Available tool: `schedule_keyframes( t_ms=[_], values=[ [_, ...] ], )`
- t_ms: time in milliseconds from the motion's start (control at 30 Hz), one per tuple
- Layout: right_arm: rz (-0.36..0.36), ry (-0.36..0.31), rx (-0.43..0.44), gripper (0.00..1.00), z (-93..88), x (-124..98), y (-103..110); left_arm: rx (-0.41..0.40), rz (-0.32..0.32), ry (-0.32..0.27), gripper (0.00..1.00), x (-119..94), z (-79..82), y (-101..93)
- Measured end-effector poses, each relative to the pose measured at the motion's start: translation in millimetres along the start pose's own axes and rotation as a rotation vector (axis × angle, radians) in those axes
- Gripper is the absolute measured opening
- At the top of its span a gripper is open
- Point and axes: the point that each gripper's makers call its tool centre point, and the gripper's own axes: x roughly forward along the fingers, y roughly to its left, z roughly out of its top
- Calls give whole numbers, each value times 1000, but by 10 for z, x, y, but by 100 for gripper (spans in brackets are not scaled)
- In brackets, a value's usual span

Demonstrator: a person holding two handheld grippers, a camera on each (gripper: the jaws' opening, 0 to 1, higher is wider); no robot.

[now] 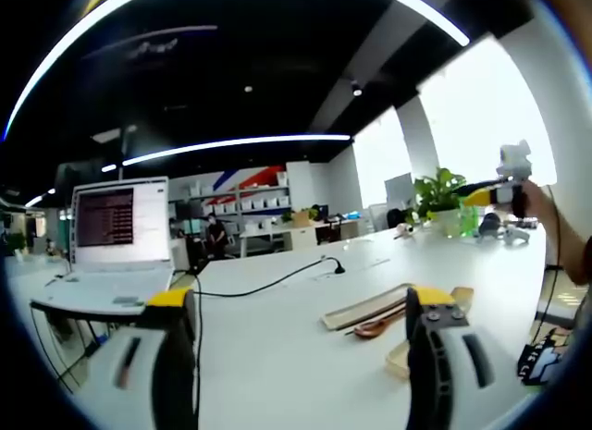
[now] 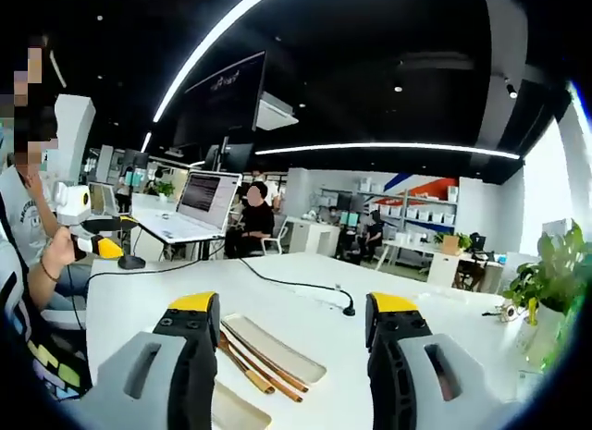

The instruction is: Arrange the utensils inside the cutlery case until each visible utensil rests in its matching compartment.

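Both tools are hovering with jaws apart and empty: the left tool [image 1: 301, 333] and right tool [image 2: 291, 342]. The cutlery case [image 2: 273, 347] and wooden utensils [image 2: 250, 365] are lying on the white counter [image 2: 305, 291]. Slots are probably shallow, so a high, blind descent is risking scattering utensils.
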Motion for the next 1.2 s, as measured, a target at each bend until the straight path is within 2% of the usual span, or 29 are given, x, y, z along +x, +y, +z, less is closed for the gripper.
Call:
schedule_keyframes(
  t_ms=[100, 133, 267, 367, 433, 467, 600, 800, 900, 1000, 1200],
  values=[
    [86, -24, -30, 49, 63, 143, 90, -5, -10, -23, 100, -5, 39, -15],
    [106, -10, -38, 47, 47, 179, 113, -11, -13, -29, 100, -6, 50, -23],
    [162, 64, -101, 52, -63, 328, 172, -8, -15, -31, 100, -5, 56, -29],
    [193, 107, -122, 49, -143, 427, 197, -9, -13, -23, 100, 3, 37, -16],
    [213, 135, -113, 48, -201, 478, 181, -8, -12, -19, 100, 5, 28, -10],
    [234, 161, -77, 44, -260, 490, 202, -8, -11, -18, 100, 4, 25, -7],
    [263, 154, -7, 32, -315, 550, 195, -9, -11, -20, 100, 2, 37, -5],
    [310, 209, 0, 32, -490, 676, 228, -11, -5, -14, 100, 8, 27, 23],
    [320, 253, -26, 33, -591, 751, 241, -12, -6, -13, 100, 9, 22, 31],
    [316, 323, -78, 34, -757, 815, 228, -14, -7, -12, 100, 11, 24, 39],
    [352, 417, -93, 34, -1042, 922, 297, -21, 3, -14, 100, 5, 25, 83]
  ],
)
